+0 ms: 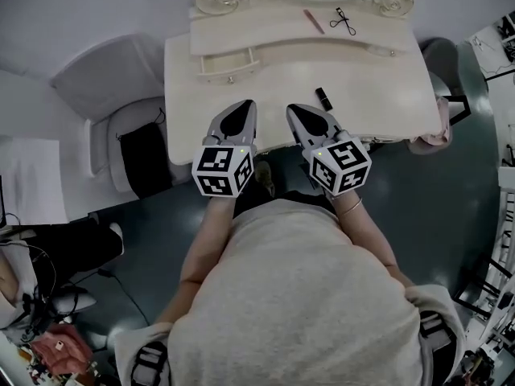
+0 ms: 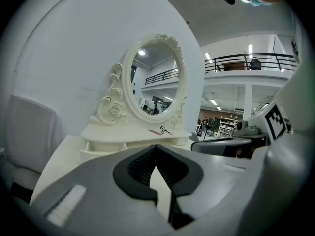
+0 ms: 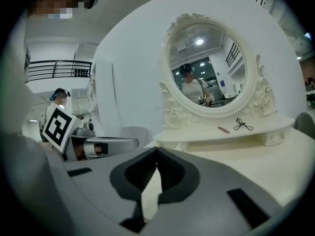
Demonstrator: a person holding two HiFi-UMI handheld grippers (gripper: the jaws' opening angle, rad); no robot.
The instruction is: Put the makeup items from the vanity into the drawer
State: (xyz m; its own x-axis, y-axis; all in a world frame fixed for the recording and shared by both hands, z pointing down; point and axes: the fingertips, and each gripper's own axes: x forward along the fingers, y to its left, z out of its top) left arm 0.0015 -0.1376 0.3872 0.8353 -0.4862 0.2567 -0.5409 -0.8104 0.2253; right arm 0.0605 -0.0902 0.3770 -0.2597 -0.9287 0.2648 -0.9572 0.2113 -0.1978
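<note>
A cream vanity (image 1: pixel 386 79) bears a pink stick (image 1: pixel 313 21) and a black eyelash curler (image 1: pixel 344 21) on its raised shelf under the mirror. A small black lipstick (image 1: pixel 323 98) lies on the tabletop. The left drawer (image 1: pixel 228 63) under the shelf stands slightly out. My left gripper (image 1: pixel 241 108) and right gripper (image 1: pixel 302 111) hover side by side over the table's front edge, both shut and empty. The right one's tip is just short of the lipstick. The stick (image 3: pixel 224 129) and curler (image 3: pixel 243 125) show in the right gripper view, and the curler (image 2: pixel 166 130) in the left gripper view.
A white padded chair (image 1: pixel 100 87) stands left of the vanity, with a dark bag (image 1: pixel 145 161) beside it. A pink cloth (image 1: pixel 433 135) hangs at the table's right corner. The oval mirror (image 3: pixel 209 65) rises behind the shelf. Cables lie on the floor at the lower left.
</note>
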